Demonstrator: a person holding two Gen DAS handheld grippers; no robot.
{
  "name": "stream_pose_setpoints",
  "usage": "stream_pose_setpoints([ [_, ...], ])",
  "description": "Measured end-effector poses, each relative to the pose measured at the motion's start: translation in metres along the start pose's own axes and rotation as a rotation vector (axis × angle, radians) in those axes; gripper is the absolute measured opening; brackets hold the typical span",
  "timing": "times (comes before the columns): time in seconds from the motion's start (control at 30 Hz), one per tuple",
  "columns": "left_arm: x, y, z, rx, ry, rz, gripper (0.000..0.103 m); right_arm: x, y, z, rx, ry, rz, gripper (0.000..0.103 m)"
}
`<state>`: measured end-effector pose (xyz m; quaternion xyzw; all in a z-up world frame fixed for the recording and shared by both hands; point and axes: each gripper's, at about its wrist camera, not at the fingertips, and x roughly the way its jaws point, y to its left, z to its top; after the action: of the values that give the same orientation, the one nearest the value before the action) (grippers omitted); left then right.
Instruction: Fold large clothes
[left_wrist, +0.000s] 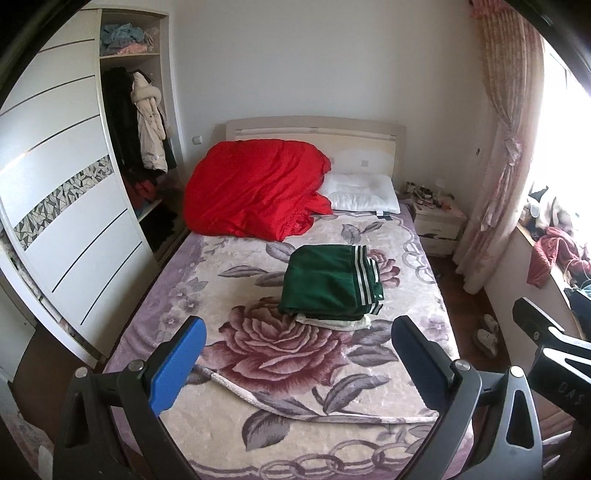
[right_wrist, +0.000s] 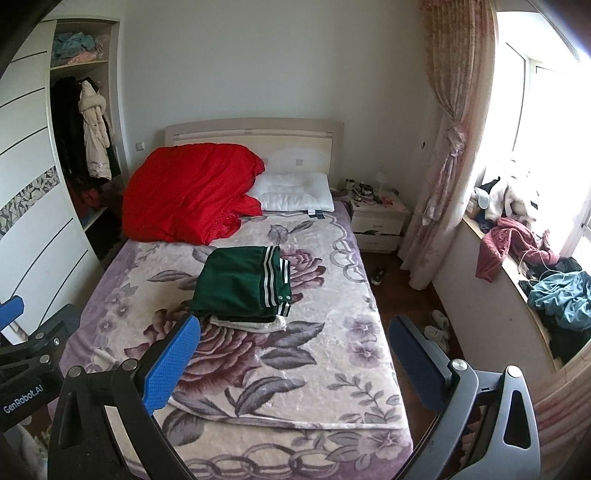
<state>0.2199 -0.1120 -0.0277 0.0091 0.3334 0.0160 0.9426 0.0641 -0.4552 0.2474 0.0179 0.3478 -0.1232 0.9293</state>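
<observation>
A dark green garment with white stripes lies folded in a neat rectangle on the middle of the bed, on top of a pale folded piece. My left gripper hovers open above the foot of the bed, well short of the pile, its blue fingers holding nothing. My right gripper is also open and empty, to the right of the left one and equally far back from the garment.
The bed's floral blanket carries a red duvet and white pillow at the head. A wardrobe stands left. A nightstand, curtain, slippers and a clothes-strewn window ledge are right.
</observation>
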Motion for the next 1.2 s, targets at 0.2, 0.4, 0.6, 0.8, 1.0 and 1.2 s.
stream_pose_setpoints([
  [0.2, -0.006, 0.002, 0.001, -0.002, -0.011, 0.009, 0.103, 0.003, 0.002, 0.011, -0.005, -0.010, 0.015, 0.103],
  [0.4, -0.006, 0.002, 0.004, 0.003, -0.010, 0.010, 0.103, 0.005, 0.004, 0.015, -0.003, -0.007, 0.026, 0.103],
  [0.6, -0.008, 0.000, 0.006, 0.005, -0.018, 0.008, 0.103, 0.006, 0.005, 0.016, -0.004, -0.006, 0.029, 0.103],
  [0.8, -0.009, 0.000, 0.010, 0.014, -0.027, 0.001, 0.103, 0.007, 0.005, 0.016, -0.004, -0.010, 0.033, 0.103],
  [1.0, -0.009, -0.001, 0.013, 0.015, -0.031, -0.003, 0.103, 0.005, 0.008, 0.022, 0.001, -0.024, 0.030, 0.103],
  [1.2, -0.010, -0.001, 0.016, 0.017, -0.035, -0.002, 0.103, -0.003, 0.006, 0.017, 0.009, -0.028, 0.026, 0.103],
])
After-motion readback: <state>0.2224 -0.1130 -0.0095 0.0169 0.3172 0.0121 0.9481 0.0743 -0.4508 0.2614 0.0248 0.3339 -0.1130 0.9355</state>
